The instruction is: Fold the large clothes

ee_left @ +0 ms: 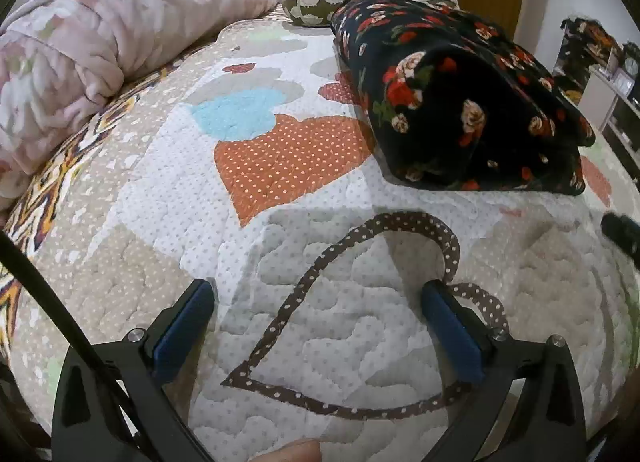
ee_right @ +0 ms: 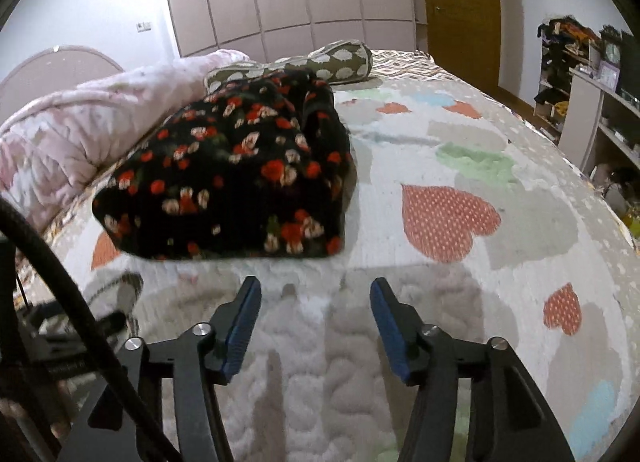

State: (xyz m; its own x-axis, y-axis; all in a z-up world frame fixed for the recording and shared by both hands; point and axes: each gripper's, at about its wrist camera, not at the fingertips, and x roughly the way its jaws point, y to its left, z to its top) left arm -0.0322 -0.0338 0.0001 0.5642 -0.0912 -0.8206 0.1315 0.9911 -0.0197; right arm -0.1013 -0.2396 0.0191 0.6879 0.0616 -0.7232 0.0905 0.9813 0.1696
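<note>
Left wrist: left gripper fingers wide (empty); folded floral garment beyond.

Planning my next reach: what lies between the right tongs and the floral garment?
Only bare quilt, seen in the right wrist view. The right tongs stand open and empty just short of the folded black floral garment.

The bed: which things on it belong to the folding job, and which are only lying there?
Job:
- black floral garment, folded
- left gripper, open, empty
- right gripper, open, empty

Lying about:
- pink comforter
- green patterned pillow
- heart-print quilt beneath everything
</note>
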